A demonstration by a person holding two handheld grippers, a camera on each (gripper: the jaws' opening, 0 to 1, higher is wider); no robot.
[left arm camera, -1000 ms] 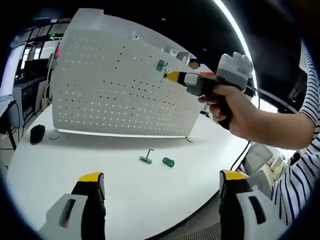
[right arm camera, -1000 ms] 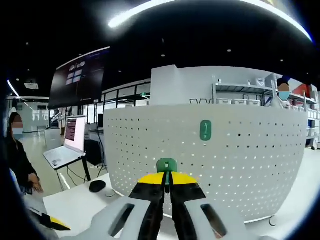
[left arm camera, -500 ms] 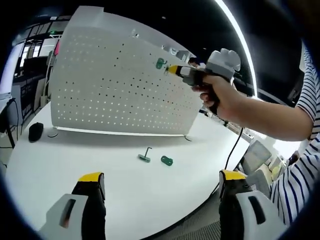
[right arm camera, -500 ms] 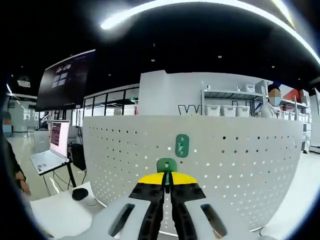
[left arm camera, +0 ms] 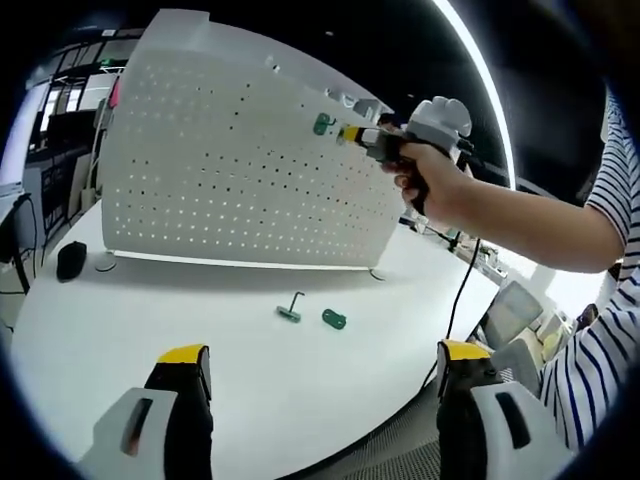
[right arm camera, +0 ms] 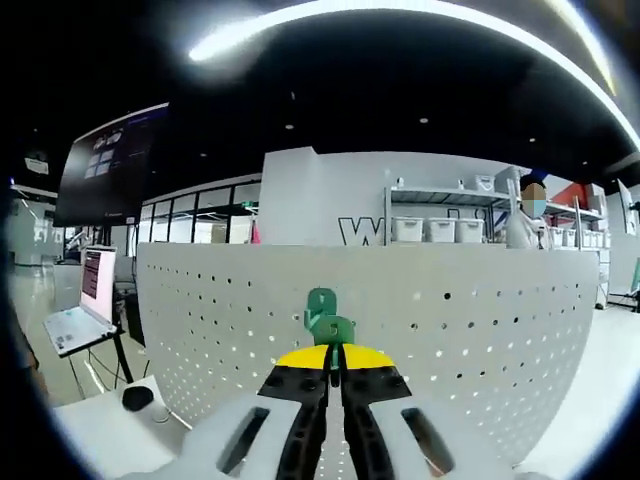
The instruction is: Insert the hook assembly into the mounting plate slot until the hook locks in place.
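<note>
On the white table (left arm camera: 150,330) stands a white perforated mounting plate (left arm camera: 230,170), upright, with a green piece (left arm camera: 322,124) already fixed high on its face. The right gripper (left arm camera: 350,134), held in a person's hand (left arm camera: 440,185), has its yellow-tipped jaws right beside that green piece, up against the plate. In the right gripper view the jaws are pinched tight on a green hook assembly (right arm camera: 335,330), which sits just below and touching the mounted green piece (right arm camera: 320,303) on the plate (right arm camera: 450,350); whether it has entered a slot I cannot tell. The left gripper (left arm camera: 320,375) hangs low over the table's near edge, jaws spread wide with nothing between them. Two more parts lie on the table in front of the plate: a hook on a green base (left arm camera: 291,312) and a green piece (left arm camera: 335,320) just beside it. A dark computer mouse (left arm camera: 71,261) rests near the plate's left end.
</note>
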